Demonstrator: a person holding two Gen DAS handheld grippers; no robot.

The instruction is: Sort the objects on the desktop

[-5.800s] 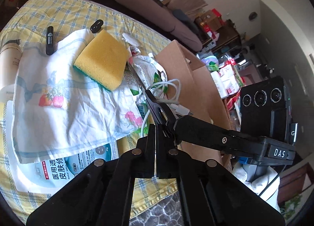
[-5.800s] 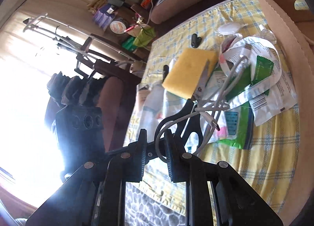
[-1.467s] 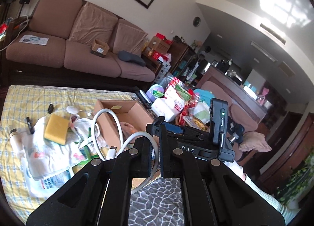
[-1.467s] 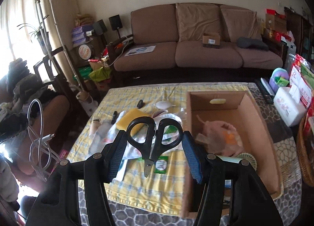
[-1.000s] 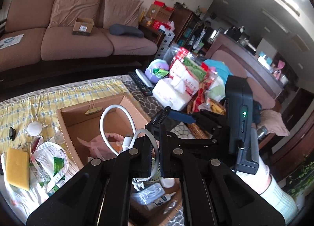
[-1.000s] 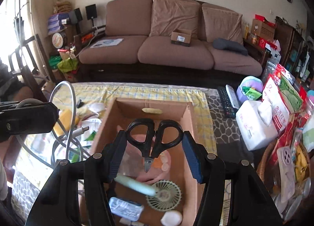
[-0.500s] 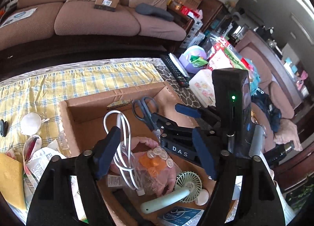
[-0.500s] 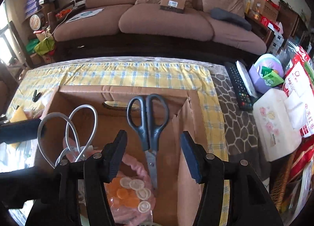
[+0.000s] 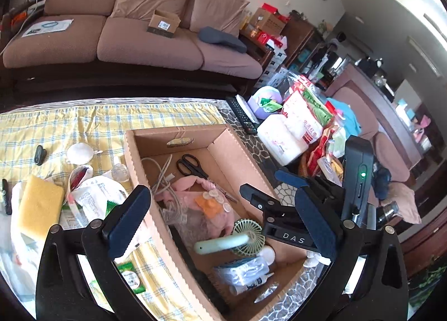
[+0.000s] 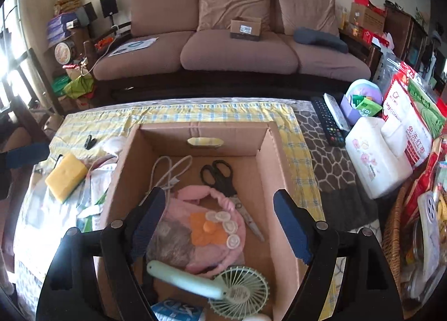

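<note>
Scissors (image 10: 219, 178) and white cable (image 10: 167, 173) lie in the cardboard box (image 10: 279, 170) on the table (image 10: 296, 150), below and ahead of my fingers. My right hand-held gripper (image 10: 220, 217) is opening, nothing between its jaws; my left hand-held gripper (image 9: 223, 220) is opening too, also empty.

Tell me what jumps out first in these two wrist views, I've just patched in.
The open cardboard box fills the middle, half full: black scissors and a white cable lie at its far end, and a pale green handheld fan lies nearest the camera. Both grippers hover above it with opening jaws, nothing between them. Left of the box, on the yellow checked cloth, a yellow sponge sits among loose packets.
</note>
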